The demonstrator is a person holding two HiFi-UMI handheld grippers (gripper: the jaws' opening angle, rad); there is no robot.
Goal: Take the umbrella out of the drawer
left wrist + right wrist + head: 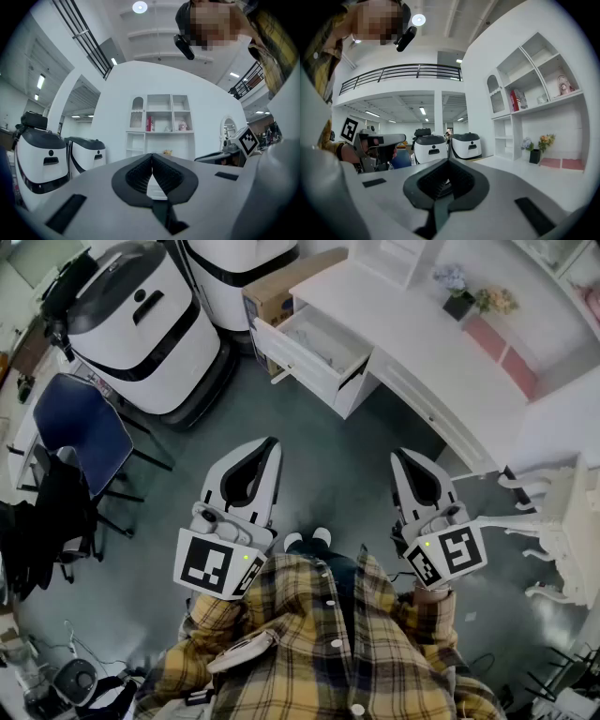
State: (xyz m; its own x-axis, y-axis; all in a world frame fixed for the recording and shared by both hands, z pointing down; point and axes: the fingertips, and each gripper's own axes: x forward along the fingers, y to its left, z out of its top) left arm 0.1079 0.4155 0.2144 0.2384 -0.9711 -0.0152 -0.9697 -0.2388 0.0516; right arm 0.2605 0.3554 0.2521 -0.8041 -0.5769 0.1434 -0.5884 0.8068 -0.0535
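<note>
The white drawer [298, 360] stands pulled open from the white desk [441, 362], far ahead of both grippers. Its inside looks pale, and I cannot make out an umbrella in it. My left gripper [274, 442] is held level near my waist and points toward the drawer; its jaws meet at the tip [152, 155] with nothing between them. My right gripper [397, 456] is beside it on the right, also shut and empty [449, 161]. Each gripper shows at the edge of the other's view.
Two large white machines [141, 324] stand at the back left, with a blue chair [80, 423] in front of them. A cardboard box [281, 287] sits left of the drawer. A flower pot [459, 298] is on the desk, and a white ornate chair [562, 521] stands at the right.
</note>
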